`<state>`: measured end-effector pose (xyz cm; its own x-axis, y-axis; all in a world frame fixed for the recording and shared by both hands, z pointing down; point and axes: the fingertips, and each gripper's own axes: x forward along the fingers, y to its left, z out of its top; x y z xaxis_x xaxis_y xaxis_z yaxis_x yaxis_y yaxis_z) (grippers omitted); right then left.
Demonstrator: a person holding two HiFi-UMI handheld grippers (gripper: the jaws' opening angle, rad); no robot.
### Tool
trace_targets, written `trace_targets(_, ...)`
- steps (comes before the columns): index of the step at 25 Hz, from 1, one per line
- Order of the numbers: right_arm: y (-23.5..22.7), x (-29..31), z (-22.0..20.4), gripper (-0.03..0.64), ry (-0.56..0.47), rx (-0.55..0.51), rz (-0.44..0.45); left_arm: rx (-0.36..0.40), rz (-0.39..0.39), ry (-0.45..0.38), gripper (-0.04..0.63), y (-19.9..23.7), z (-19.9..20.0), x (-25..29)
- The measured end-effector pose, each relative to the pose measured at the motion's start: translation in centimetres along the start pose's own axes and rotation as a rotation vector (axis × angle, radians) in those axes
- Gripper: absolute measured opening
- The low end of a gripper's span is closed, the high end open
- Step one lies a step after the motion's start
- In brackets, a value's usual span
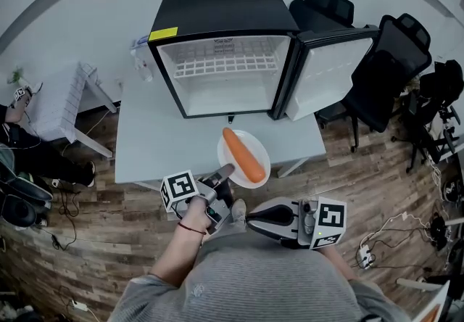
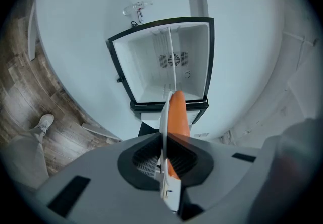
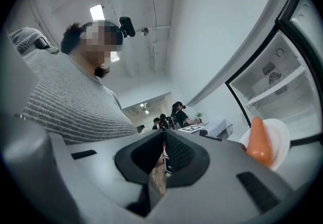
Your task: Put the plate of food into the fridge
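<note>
A white plate (image 1: pixel 255 143) carrying a long orange carrot (image 1: pixel 243 156) hangs over the front edge of the white table (image 1: pixel 145 135), just in front of the open fridge (image 1: pixel 217 9). My left gripper (image 1: pixel 223 172) is shut on the plate's near rim. In the left gripper view the plate (image 2: pixel 165 117) is edge-on between the jaws of the left gripper (image 2: pixel 164 163), with the carrot (image 2: pixel 177 113) beside it and the fridge's white inside (image 2: pixel 171 66) straight ahead. My right gripper (image 1: pixel 249 220) sits shut and empty near my torso. From the right gripper (image 3: pixel 164 156) the plate (image 3: pixel 279 137) and carrot (image 3: pixel 258 140) show at the right.
The fridge door (image 1: pixel 328 74) stands open to the right. A wire shelf (image 1: pixel 225 65) sits high inside. A clear bottle (image 1: pixel 141 59) stands on the table left of the fridge. Black office chairs (image 1: pixel 391 59) stand at the right, a white bench (image 1: pixel 61 99) at the left.
</note>
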<state>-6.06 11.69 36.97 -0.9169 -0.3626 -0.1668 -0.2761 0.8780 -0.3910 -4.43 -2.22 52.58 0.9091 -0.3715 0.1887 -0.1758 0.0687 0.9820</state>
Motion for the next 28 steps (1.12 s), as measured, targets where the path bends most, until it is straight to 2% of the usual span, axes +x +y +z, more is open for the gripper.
trace_targets(6, -5.2, 1.8, 3.2, 0.014, 0.002, -0.018, 0.006, 0.016, -0.006, -0.004, 0.029, -1.9, 5.0, 2.4)
trace_targets(13, -10.0, 3.5, 5.3, 0.015, 0.0, -0.017, 0.022, 0.015, -0.01, -0.001, 0.029, -3.1, 9.1, 4.6)
trace_targets(20, -13.0, 3.3, 6.3, 0.015, 0.01, 0.007, 0.06, 0.004, -0.002, -0.031, 0.029, -3.3, 11.2, 6.1)
trace_targets(28, -15.4, 1.5, 8.2, 0.014, 0.037, 0.039, 0.142, -0.01, 0.011, -0.115, 0.029, -4.2, 12.3, 8.1)
